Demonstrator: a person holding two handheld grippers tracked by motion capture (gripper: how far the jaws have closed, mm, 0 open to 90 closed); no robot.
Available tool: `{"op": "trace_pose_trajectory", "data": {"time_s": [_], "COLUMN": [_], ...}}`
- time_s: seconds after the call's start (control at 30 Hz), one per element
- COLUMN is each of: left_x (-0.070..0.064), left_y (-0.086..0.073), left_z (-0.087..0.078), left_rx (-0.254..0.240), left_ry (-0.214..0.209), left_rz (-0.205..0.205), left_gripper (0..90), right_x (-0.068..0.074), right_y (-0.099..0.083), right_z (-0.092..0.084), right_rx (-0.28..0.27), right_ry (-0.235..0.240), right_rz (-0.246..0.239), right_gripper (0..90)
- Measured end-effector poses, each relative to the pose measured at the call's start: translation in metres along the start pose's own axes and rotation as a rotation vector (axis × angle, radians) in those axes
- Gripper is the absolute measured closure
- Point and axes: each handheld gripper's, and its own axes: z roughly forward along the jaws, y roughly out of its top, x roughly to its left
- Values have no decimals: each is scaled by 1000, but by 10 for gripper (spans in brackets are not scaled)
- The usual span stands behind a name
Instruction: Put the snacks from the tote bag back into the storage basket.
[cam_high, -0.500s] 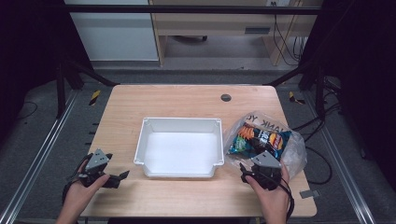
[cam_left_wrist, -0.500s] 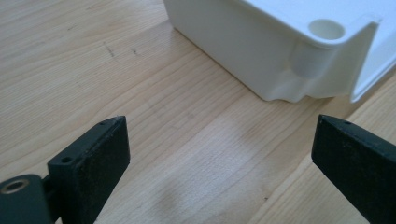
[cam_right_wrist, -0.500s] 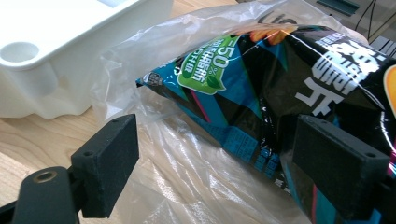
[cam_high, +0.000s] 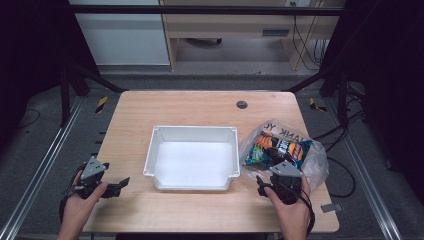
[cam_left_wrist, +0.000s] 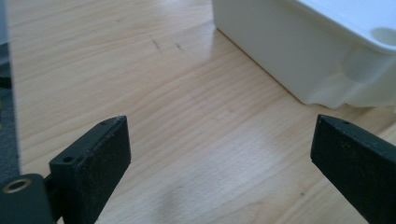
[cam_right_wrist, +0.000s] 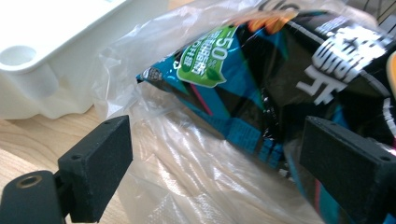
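A white plastic bin stands empty in the middle of the wooden table. To its right lies a clear plastic bag holding colourful snack packets. My right gripper is at the bag's near edge. In the right gripper view it is open, its jaws spread either side of the clear bag film and a black-and-teal snack packet. My left gripper rests near the table's front left, pointing toward the bin. It is open over bare wood, with the bin's wall ahead.
The bin's corner sits just left of the bag. A round cable hole marks the far side of the table. Bare wood stretches in front of the bin. Metal frame rails run along both sides of the table.
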Motion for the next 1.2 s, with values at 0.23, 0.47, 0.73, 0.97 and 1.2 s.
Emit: {"op": "trace_pose_trajectory", "data": {"time_s": [0.23,0.47,0.73,0.97,1.2], "left_x": [2,1,0,2,0], "left_y": [-1,-2,-2,-5,-5], "left_z": [-5,-10,-12,-17,-17], "left_rx": [-22,-32,-35,-31,-47], "left_ry": [27,38,32,55,22], "left_rz": [-6,-22,-43,-59,-78], "left_gripper": [44,42,43,44,44], "right_x": [4,-4,-29,-40,-49], "right_y": [3,5,19,30,43], "right_z": [-10,-23,-37,-40,-35], "right_rx": [-31,-64,-9,17,45], "right_ry": [-50,-97,-104,-45,-46], "right_rz": [-39,-5,55,100,73], "right_gripper": [105,123,88,77,80]}}
